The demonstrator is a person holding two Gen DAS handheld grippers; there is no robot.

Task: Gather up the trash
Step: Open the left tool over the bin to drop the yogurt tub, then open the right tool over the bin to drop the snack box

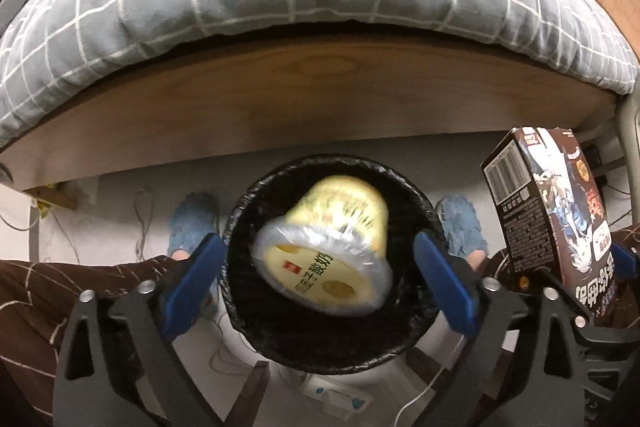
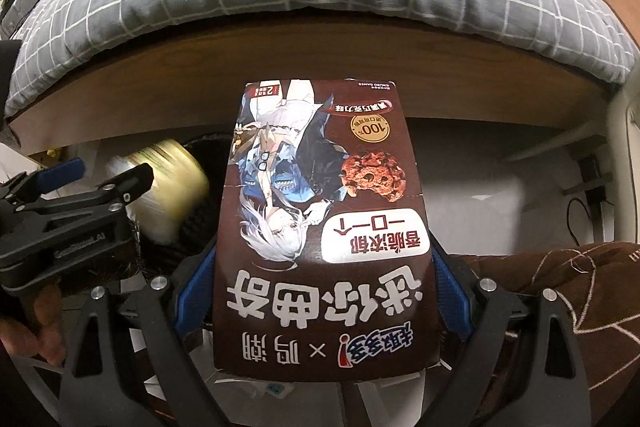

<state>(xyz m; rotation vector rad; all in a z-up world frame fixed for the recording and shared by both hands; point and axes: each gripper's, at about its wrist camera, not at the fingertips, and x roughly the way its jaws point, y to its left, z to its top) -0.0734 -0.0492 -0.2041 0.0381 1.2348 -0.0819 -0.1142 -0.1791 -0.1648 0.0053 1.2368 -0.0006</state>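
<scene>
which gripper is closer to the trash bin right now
Left. The left gripper hangs open directly over the black-lined trash bin, the yellow yogurt cup dropping between its fingers. The right gripper holds the cookie box off to the bin's right side.

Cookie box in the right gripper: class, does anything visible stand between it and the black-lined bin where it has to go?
Yes. The left gripper sits over the bin with its fingers apart, and the yellow yogurt cup appears blurred at the bin's mouth. The cookie box, clamped in the right gripper, is off to the bin's right.
</scene>
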